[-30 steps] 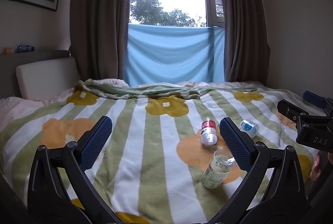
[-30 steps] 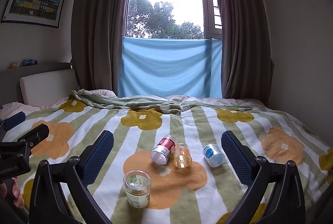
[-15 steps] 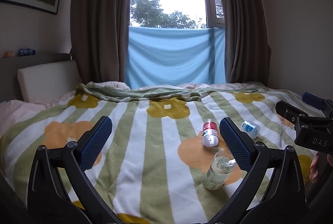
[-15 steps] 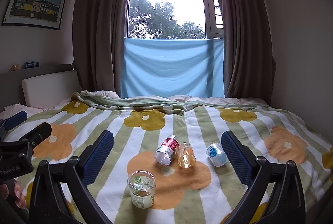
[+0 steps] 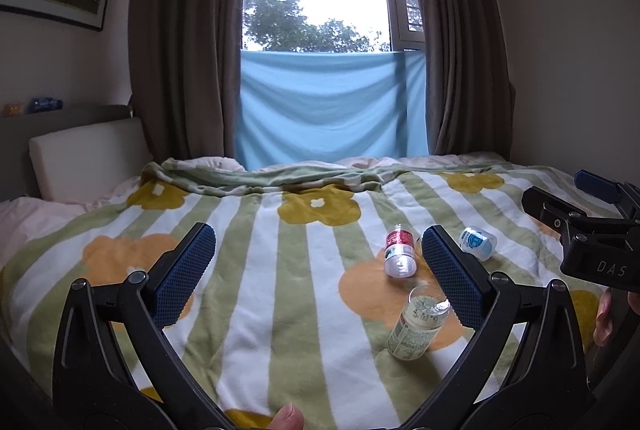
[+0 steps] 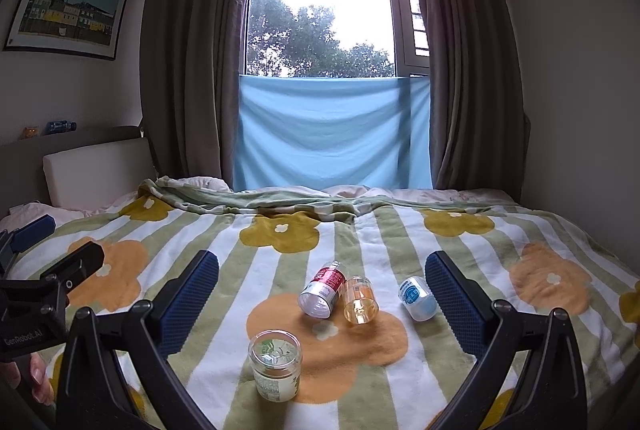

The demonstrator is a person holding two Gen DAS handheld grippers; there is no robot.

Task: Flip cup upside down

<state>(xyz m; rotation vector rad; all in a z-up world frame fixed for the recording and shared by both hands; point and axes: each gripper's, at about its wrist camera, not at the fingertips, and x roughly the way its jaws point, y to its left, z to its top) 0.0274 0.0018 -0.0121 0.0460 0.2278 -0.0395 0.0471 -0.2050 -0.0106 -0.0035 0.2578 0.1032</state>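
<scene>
A clear cup with a green and white label [image 6: 275, 364] stands on the striped flower blanket, nearest me; in the left wrist view it [image 5: 418, 324] sits low right, by my right finger. Three more clear cups lie on their sides behind it: a red-labelled one [image 6: 323, 289], an amber one [image 6: 360, 300] and a blue-labelled one [image 6: 416, 297]. My left gripper [image 5: 316, 274] is open and empty above the blanket, left of the cups. My right gripper [image 6: 322, 298] is open and empty, with the cups between its fingers but further off.
The bed's blanket [image 5: 256, 270] fills the foreground. A white headboard cushion [image 5: 88, 158] is at the left, brown curtains [image 6: 188, 70] and a blue cloth [image 6: 332, 134] at the window behind. The right gripper shows at the right edge of the left wrist view [image 5: 592, 242].
Both views have tilted up slightly, so the cups sit a little lower in frame. The cups have not moved and both grippers stay open.
</scene>
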